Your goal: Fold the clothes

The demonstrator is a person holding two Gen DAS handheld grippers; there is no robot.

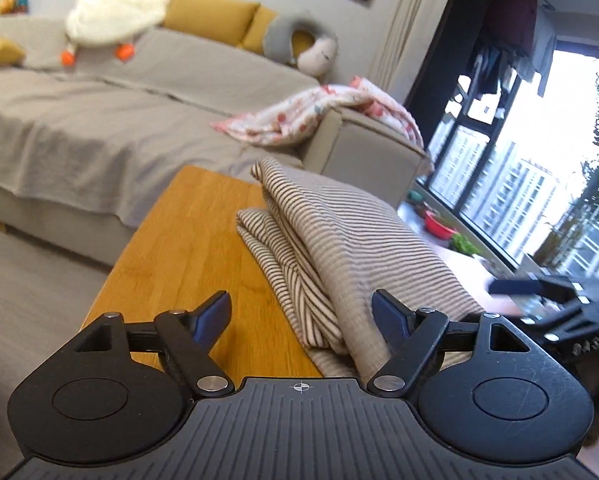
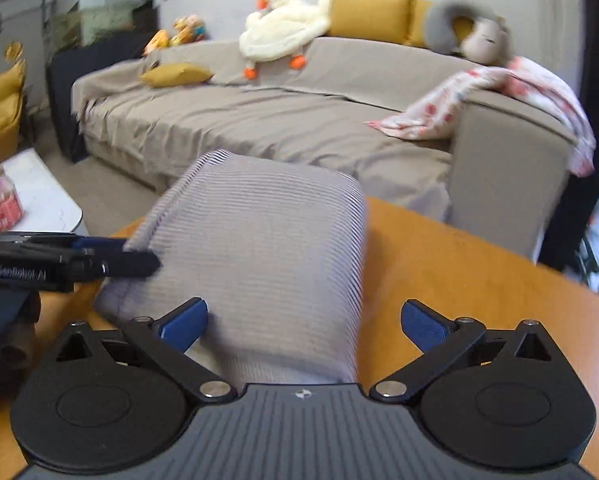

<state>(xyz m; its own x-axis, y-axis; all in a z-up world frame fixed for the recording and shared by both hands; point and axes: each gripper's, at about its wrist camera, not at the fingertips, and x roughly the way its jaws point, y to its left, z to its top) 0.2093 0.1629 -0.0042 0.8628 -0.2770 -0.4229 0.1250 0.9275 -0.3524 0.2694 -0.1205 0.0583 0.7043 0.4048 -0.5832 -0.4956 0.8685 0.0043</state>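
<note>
A folded striped garment (image 1: 331,248) lies on the wooden table (image 1: 187,240); it also shows in the right wrist view (image 2: 259,248). My left gripper (image 1: 301,312) is open at the garment's near edge, its right finger over the cloth, holding nothing. My right gripper (image 2: 303,320) is open, its left finger over the garment's near end, holding nothing. The left gripper shows in the right wrist view (image 2: 111,256) at the garment's left edge. The right gripper shows blurred in the left wrist view (image 1: 547,292) at the garment's right.
A grey sofa (image 2: 299,120) stands beyond the table with a plush duck (image 2: 279,20), yellow cushions (image 2: 371,16) and a floral blanket (image 2: 499,96). A white side table (image 2: 39,196) with a jar (image 2: 3,200) stands left. A window (image 1: 539,160) is right.
</note>
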